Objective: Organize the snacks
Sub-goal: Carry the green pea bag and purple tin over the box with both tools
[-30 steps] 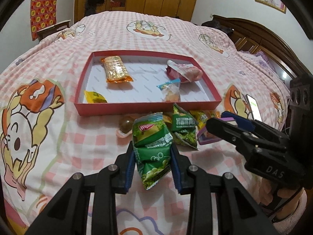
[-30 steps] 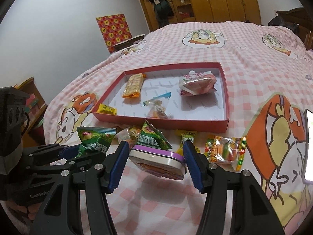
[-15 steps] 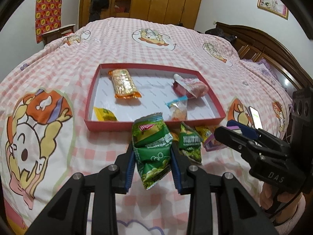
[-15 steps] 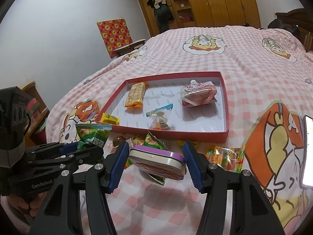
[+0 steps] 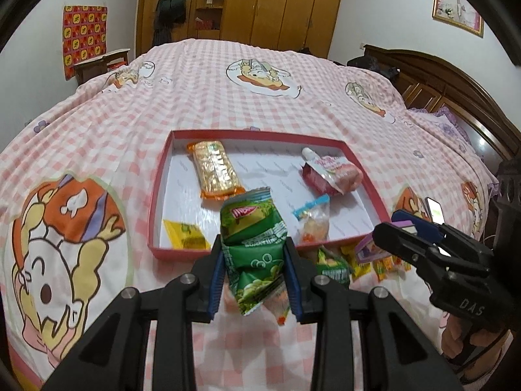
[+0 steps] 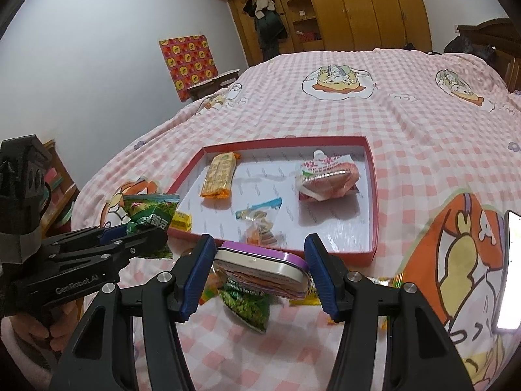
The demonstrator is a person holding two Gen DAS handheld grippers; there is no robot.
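Both hands are mid-carry: each gripper holds one snack above the bed, short of the red tray (image 5: 156,208). The left gripper (image 5: 254,280) has its fingers (image 5: 216,280) closed on a green pea-snack packet (image 5: 252,247), pinched at its middle so the top stands up and the lower end hangs free. In the left view the packet's top overlaps the tray's near wall, though how far it stands from that wall I cannot tell. The right gripper (image 6: 260,270) grips a purple-rimmed oval tin (image 6: 263,268) by its two ends, the tin lying roughly flat just in front of the tray's near wall (image 6: 325,254).

The tray already holds an orange-wrapped biscuit bar (image 5: 215,171), a pink spouted pouch (image 5: 329,176), a small clear bag with a blue top (image 5: 312,220) and a yellow sachet (image 5: 185,236). More packets lie loose on the pink checked bedspread (image 6: 390,114) between the grippers and the tray — a second green packet (image 6: 247,306) among them.

The step in hand looks like delivery. The next move calls for bringing each item forward over the near wall and lowering it onto a bare patch of the white floor — open space shows at the tray's right for the tin and at centre-left for the packet — then parting the fingers. The limp packet may flop as it lands, so a low release seems wise.
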